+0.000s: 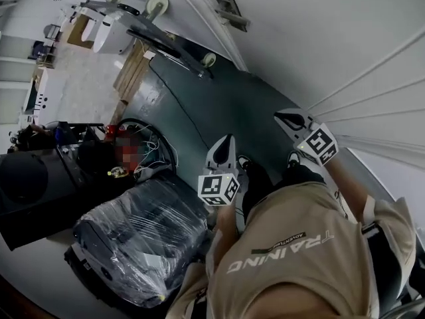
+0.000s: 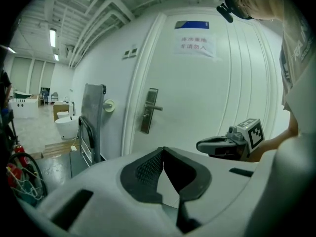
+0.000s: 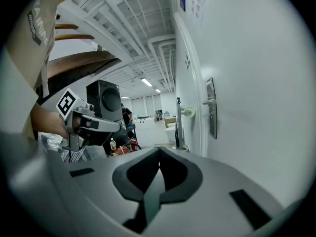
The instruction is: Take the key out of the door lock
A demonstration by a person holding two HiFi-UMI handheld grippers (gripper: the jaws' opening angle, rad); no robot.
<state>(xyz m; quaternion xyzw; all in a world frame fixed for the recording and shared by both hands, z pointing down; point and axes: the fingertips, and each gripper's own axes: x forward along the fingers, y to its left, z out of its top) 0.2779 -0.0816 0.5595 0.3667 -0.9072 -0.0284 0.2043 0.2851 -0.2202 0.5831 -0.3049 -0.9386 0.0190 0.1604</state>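
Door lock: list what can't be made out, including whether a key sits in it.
- Left gripper view: lock plate too small; no key discernible.
- Right gripper view: lock plate seen edge-on, its face hidden.
- Head view: door shows, lock not visible.

plastic-wrapped bundle point(image 1: 143, 234) | black speaker point(image 3: 103, 100) | toilet point(image 2: 65, 126) | trolley point(image 2: 93, 113) against wall

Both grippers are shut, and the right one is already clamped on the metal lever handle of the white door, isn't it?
Not clamped. The left gripper and right gripper are both shut, but the right gripper view shows the metal lever handle on the white door ahead of the right one, untouched.
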